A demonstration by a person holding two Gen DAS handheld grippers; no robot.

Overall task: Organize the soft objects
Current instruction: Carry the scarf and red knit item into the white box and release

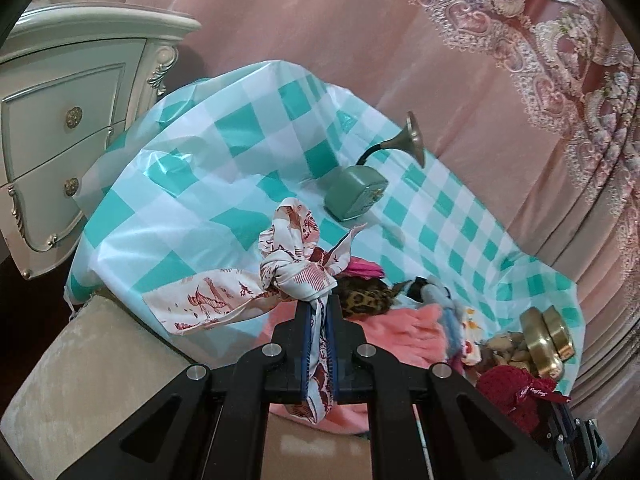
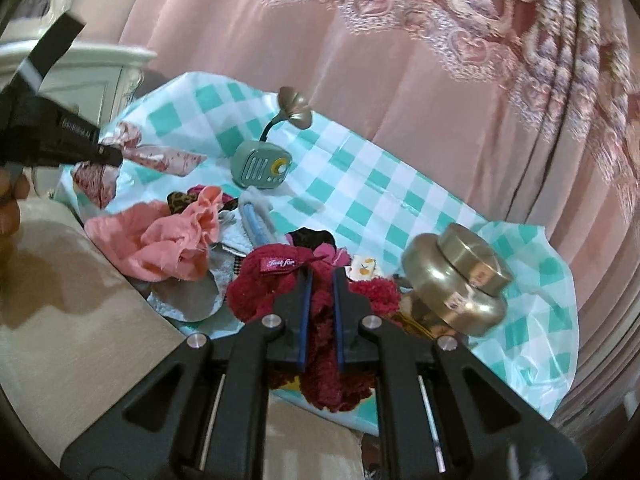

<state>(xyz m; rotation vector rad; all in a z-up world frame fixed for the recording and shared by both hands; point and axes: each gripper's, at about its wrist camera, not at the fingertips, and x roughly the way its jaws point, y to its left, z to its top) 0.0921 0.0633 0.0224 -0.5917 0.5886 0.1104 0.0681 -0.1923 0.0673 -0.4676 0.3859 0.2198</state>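
Right up against the lens in the left wrist view, the left gripper is clamped tight on a white scarf w/ red print. Scarf is bunched in a knot just above the fingertips, one long tail hanging off to the left side, another bit trailing down btwn the jaws. Looks lifted clear of the checked cloth, tho I can't tell if the tail end touches it.

Right gripper is likewise pinched shut, on a dark red fluffy thing w/ a small label, prob a towel or sock, can't say which. It bulges out both sides of the jaws.

Using the green toy radio as the landmark: the pink cloth sits in front of it and to the left, a leopard print piece just behind that, a grey-blue fuzzy item right in front of the radio. Gold jar is well off to the radio's right, nearer the camera. Left gripper w/ the scarf shows up left of the radio in this view.

Step imo: both hands have picked one soft item each out of the pile, so it's mid-sort, lots left on the cloth. Next move needs a spot to put them, and I see no bin or basket in either view, so prob carry them apart from the heap, keep the scarf tail from dragging the pile, and steer clear of the jar and radio.
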